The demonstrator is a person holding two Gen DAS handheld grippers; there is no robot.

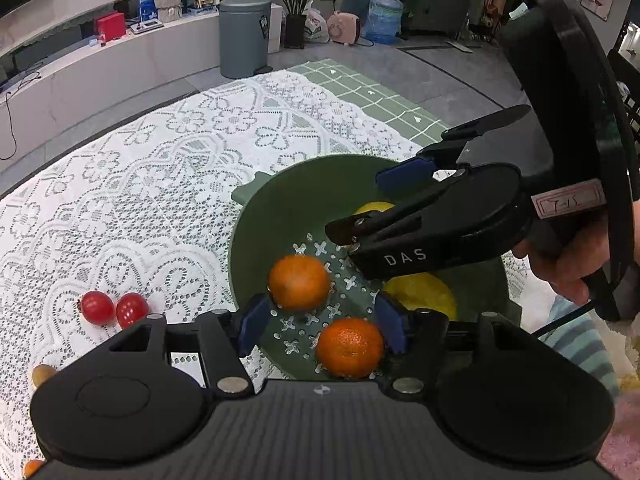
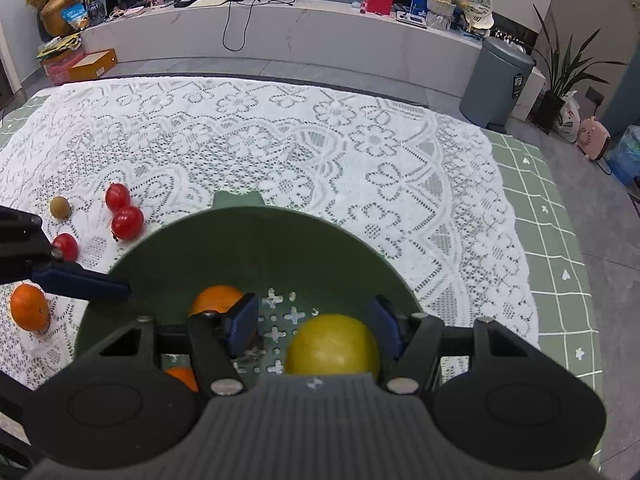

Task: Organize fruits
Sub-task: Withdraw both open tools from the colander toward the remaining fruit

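Observation:
A green colander bowl holds two oranges and a yellow lemon. My left gripper is open over the near side of the bowl. One orange lies in the bowl beside its right pad, and the other orange lies just beyond its tips. My right gripper hangs over the bowl, open, with the lemon below and between its pads. A gap shows at the left pad. On the cloth lie another orange, three red tomatoes and a kiwi.
The white lace cloth covers the table, with a green checked mat under it at the right. One finger of the left gripper reaches over the bowl's left rim. A hand holds the right gripper. A grey bin stands on the floor.

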